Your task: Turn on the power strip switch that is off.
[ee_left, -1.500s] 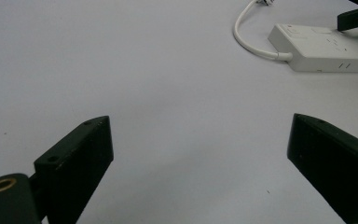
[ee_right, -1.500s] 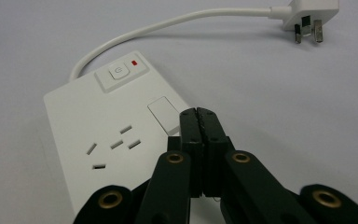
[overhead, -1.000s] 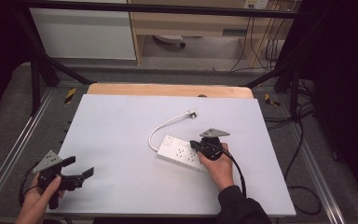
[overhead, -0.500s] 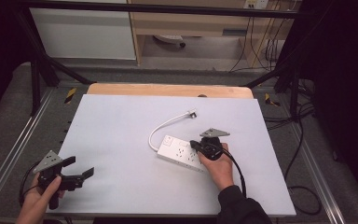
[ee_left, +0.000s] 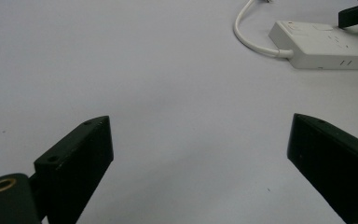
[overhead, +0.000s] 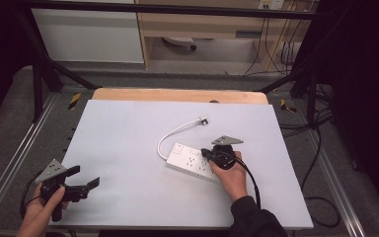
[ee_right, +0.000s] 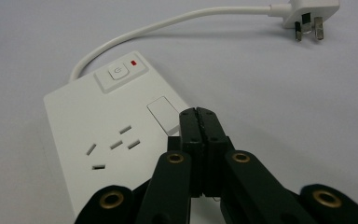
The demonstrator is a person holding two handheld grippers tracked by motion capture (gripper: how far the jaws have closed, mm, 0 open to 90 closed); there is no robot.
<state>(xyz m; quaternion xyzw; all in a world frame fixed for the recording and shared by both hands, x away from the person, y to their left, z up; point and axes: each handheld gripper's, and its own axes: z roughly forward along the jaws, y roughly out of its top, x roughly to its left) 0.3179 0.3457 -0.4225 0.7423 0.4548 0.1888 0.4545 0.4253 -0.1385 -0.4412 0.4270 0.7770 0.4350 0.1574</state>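
A white power strip lies near the middle of the pale table, its cable curling back to a plug. My right gripper is shut with nothing in it, its tips over the strip's right part. In the right gripper view the closed gripper sits just above the power strip, beside a blank white cover; the power button and plug lie beyond. My left gripper rests at the table's front left, open and empty. The left gripper view has the left gripper over bare table, the power strip far off.
The pale table top has a wooden strip along its far edge. Metal frame rails run down both sides. Cables hang off the right side, and a cabinet stands behind.
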